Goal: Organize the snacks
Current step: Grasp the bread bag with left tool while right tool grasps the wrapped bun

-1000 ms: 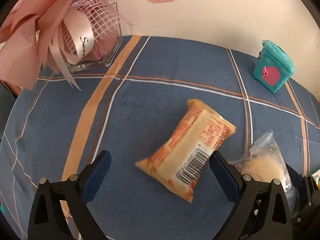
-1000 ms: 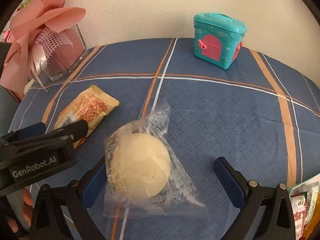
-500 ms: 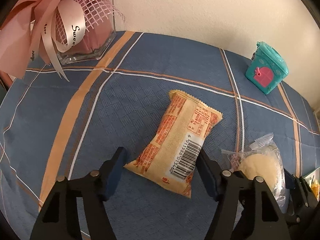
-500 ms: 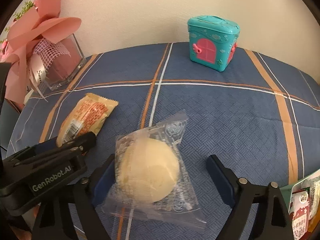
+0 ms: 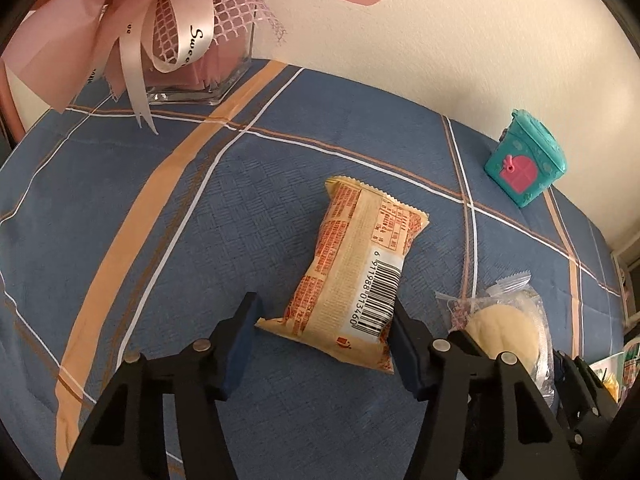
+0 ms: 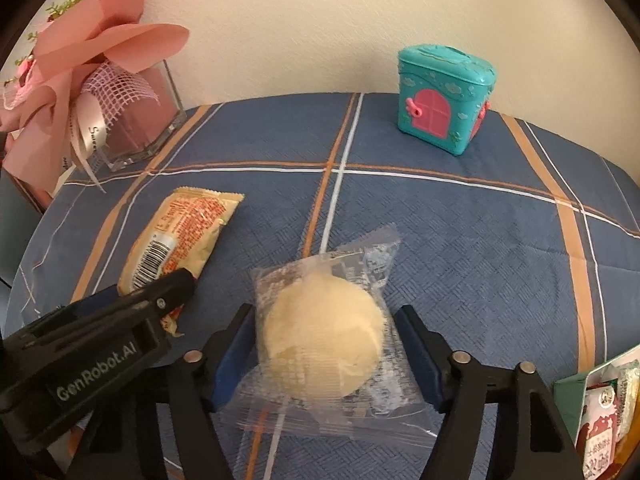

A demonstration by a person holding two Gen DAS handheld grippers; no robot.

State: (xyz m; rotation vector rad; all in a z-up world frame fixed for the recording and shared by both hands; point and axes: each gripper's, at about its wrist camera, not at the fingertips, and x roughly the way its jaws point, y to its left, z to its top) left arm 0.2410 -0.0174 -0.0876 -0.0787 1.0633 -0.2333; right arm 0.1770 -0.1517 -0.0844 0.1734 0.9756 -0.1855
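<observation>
Risks first. Left gripper [image 5: 324,332] is closing its jaws around the near end of the orange snack packet [image 5: 356,268]; the packet sits between the blue pads [image 5: 404,344], right pad at or just against the packet's edge, left pad not yet touching. The bite takes only the barcode end and the crimped tail. Judgement: a grip that close to the seam could pinch film alone, and the packet may droop or slide out on the lift.

Right gripper [image 6: 324,354] is likewise closing, with the clear-wrapped round bun [image 6: 320,340] between its fingers; both pads look close to the wrapper, and contact cannot be told for sure. The bun looks soft, so too hard a squeeze would likely dent it; slick film could let it rotate in the jaws.

The two grippers work just beside each other, the left one's black body lying next to the bun wrapper in the right wrist view. Judgement: raised together, they could knock into each other or drag the neighbouring snack.

Orientation. Orange packet lies flat on the blue plaid tablecloth [image 5: 200,240], back side up, long axis running from the left gripper away toward the wall, far end tipped slightly left. Bun wrapper lies flat, its long axis from the right gripper up and to the right, far crimp toward the teal toy house [image 6: 444,100].
</observation>
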